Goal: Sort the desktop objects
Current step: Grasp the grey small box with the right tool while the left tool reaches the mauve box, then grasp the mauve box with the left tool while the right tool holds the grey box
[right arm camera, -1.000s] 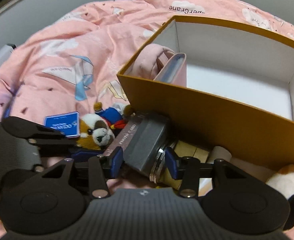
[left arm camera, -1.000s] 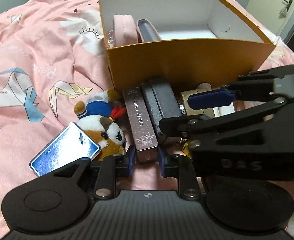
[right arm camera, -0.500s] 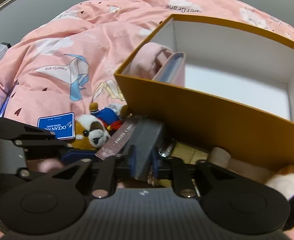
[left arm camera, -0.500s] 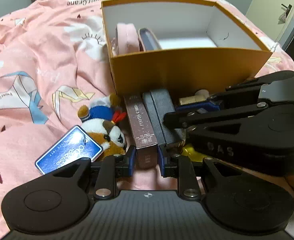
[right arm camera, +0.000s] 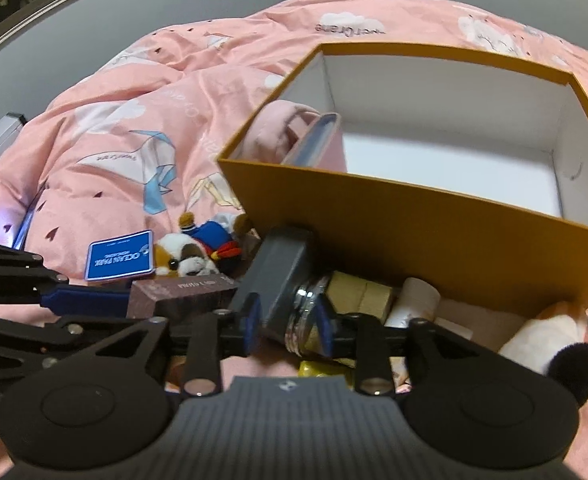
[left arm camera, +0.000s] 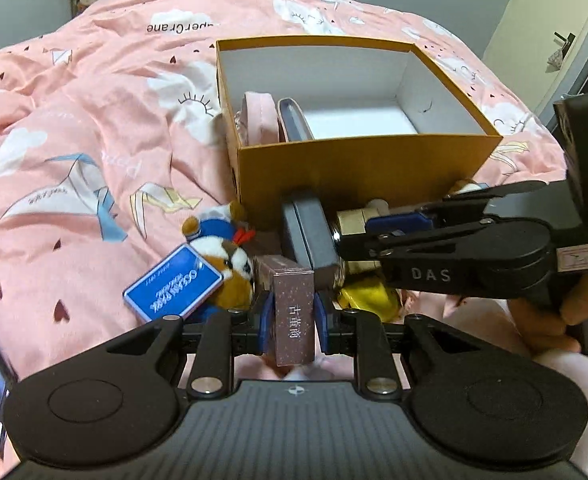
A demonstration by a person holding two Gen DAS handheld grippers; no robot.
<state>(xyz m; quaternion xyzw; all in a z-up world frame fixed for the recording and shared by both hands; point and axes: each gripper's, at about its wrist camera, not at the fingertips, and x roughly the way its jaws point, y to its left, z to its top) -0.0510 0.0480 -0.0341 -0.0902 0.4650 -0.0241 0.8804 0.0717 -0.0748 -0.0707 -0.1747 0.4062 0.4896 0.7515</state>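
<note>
The brown photo-card box [left arm camera: 294,316] is clamped by the left tool [left arm camera: 293,320]; the dark grey case [right arm camera: 280,276] is gripped by the right tool [right arm camera: 288,330], near the orange box [left arm camera: 358,168].

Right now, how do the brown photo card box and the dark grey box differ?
The brown photo card box is slim, speckled and printed with text; the dark grey box is thicker and plain. The brown one is clamped in the left claw; the grey one sits between the right claw's fingers beside a glass jar. Both lie before the orange box.
</note>
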